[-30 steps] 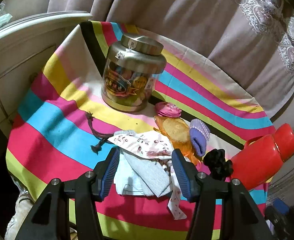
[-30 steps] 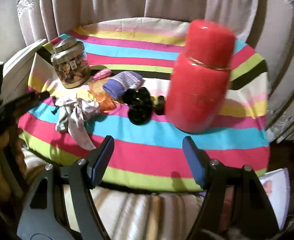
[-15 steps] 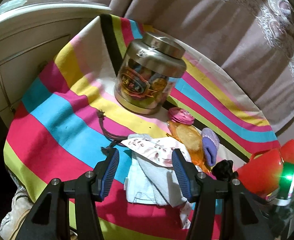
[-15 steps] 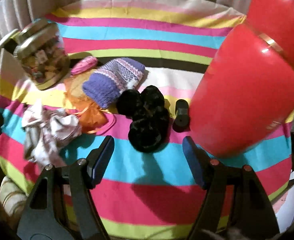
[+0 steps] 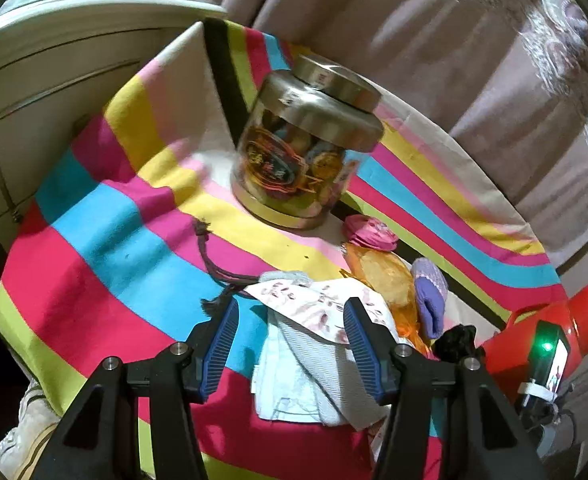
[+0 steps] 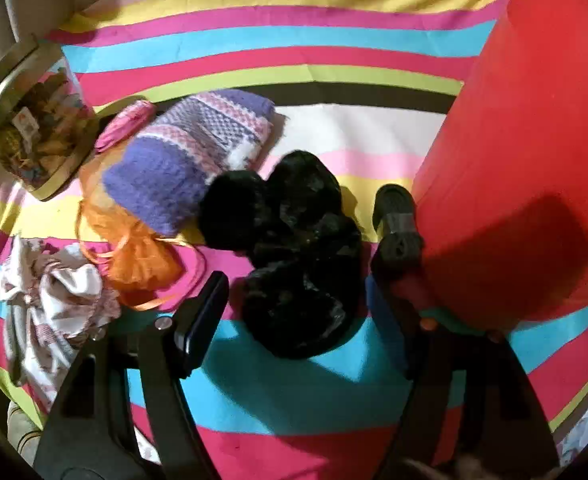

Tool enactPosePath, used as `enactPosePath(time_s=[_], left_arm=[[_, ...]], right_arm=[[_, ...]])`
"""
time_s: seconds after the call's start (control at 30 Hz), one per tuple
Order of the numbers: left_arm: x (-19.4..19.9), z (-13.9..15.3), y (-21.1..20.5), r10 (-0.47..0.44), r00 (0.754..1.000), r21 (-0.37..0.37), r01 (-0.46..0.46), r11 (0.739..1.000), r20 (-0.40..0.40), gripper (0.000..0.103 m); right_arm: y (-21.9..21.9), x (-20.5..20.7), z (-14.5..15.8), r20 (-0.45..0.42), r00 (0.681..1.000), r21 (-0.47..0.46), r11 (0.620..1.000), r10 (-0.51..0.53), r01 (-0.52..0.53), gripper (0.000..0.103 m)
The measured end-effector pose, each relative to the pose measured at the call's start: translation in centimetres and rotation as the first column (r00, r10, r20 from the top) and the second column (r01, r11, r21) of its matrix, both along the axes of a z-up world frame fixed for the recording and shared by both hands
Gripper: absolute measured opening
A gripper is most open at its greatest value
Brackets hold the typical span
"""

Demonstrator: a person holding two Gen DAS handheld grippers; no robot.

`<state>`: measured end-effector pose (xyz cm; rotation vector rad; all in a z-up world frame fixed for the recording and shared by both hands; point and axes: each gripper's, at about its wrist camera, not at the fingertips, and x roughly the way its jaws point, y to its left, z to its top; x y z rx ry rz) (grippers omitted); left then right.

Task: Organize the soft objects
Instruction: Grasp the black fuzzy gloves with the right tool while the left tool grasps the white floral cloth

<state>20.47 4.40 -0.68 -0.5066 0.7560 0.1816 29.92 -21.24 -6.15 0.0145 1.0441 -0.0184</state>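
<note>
Striped cloth [image 6: 294, 392] in pink, blue, yellow and green covers the counter, with pale curtains [image 5: 434, 40] hanging behind it.

Soft things lie in a loose row across the cloth, and the black fluffy bundle [image 6: 294, 248] serves as landmark. It sits at the middle of the right wrist view, on the pink and blue stripes. The right tongs [image 6: 298, 304] hang low over its near end, their jaws apart and having just been closing a little; the bundle's near part lies between the jaws, and I cannot tell whether the pads touch it. A purple knitted mitten [image 6: 189, 156] touches the bundle on its far left side. An orange mesh pouch [image 6: 133, 256] lies left of the bundle, partly under the mitten. A pink round piece [image 6: 123, 124] lies beyond the mitten. A white printed rag [image 6: 49, 300] lies crumpled well to the left of the bundle, just beside the pouch. A small black roll [image 6: 398, 220] lies just right of the bundle, against a red flask [image 6: 526, 140] standing further right.

In the left wrist view the left tongs [image 5: 289, 344] hover over the rag [image 5: 322, 304] with jaws apart, holding nothing. A dark cord [image 5: 209, 256] trails from the rag toward a metal-lidded jar [image 5: 306, 148] standing far left of the bundle, past the pink piece [image 5: 368, 232]. A cream cabinet [image 5: 33, 92] stands beyond the counter's left edge.
</note>
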Motion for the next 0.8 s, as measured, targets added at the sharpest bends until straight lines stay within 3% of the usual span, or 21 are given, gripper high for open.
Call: enactPosePath(time_s=[0.17, 0.33, 0.47, 0.53, 0.8], left_arm=[[0.7, 0.2, -2.2, -0.083, 0.997, 0.041, 0.083, 0.996, -0.002, 0.056], [1.1, 0.8, -5.1, -0.203, 0.979, 0.101, 0.2, 0.975, 0.018, 0.056], [1.9, 0.4, -7.5, -0.296, 0.955, 0.135, 0.295, 0.946, -0.016, 0.055], [2.3, -0.1, -8.0, -0.332, 0.943, 0.098, 0.333, 0.938, -0.032, 0.046], [4.1, -3.0, -7.3, -0.323, 0.941, -0.067, 0.317, 0.946, -0.106, 0.042]], right_arm=[[0.2, -0.3, 0.4, 0.039, 0.999, -0.019, 1.0, 0.02, -0.019, 0.036], [-0.4, -1.2, 0.6, 0.057, 0.998, 0.012, 0.999, 0.03, -0.031, 0.027], [-0.5, -1.8, 0.7, 0.065, 0.997, 0.05, 0.998, 0.034, -0.037, 0.025], [-0.4, -2.4, 1.0, 0.083, 0.996, 0.05, 0.998, 0.043, -0.047, 0.025], [-1.5, -4.7, 2.9, 0.152, 0.987, 0.066, 0.996, 0.051, -0.061, 0.024]])
